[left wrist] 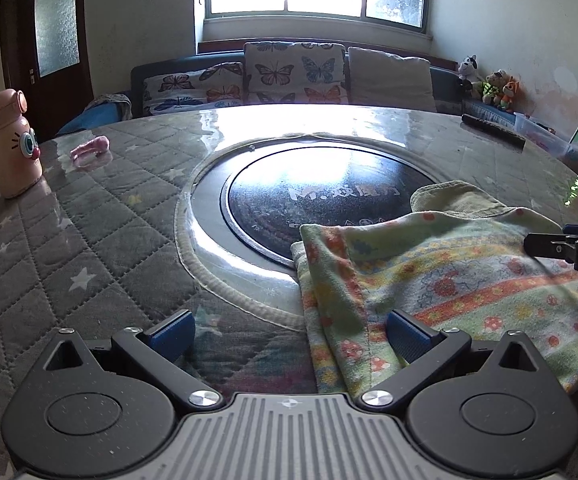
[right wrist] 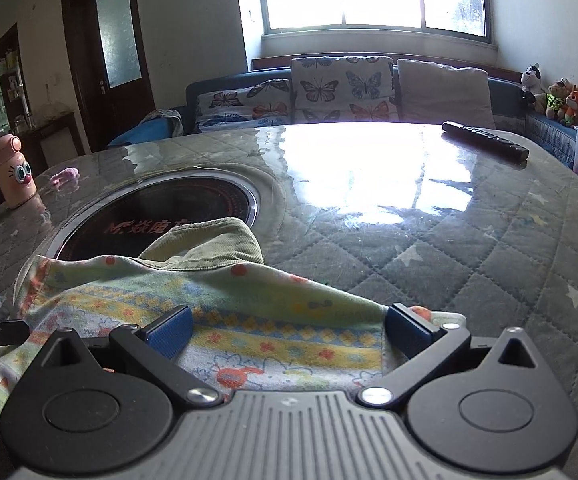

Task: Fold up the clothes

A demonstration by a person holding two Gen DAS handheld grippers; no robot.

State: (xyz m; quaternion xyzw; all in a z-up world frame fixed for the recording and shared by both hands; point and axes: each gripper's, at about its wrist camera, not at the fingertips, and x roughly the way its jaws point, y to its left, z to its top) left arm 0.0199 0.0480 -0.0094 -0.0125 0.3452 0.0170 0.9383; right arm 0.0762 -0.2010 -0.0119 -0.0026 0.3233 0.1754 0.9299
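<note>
Both grippers gape wide, gripping nothing: the floral garment [left wrist: 441, 276] lies on the quilted table [left wrist: 89, 240] w/ its left edge under the left gripper's [left wrist: 291, 334] right finger, spreading beneath & btwn the right gripper's [right wrist: 289, 330] fingers.

Soft printed cloth garment [right wrist: 249, 320] on a glossy table [right wrist: 369, 168] over quilted fabric

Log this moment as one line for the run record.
left gripper: open | right gripper: open | patterned garment: flat on table, unheld
</note>
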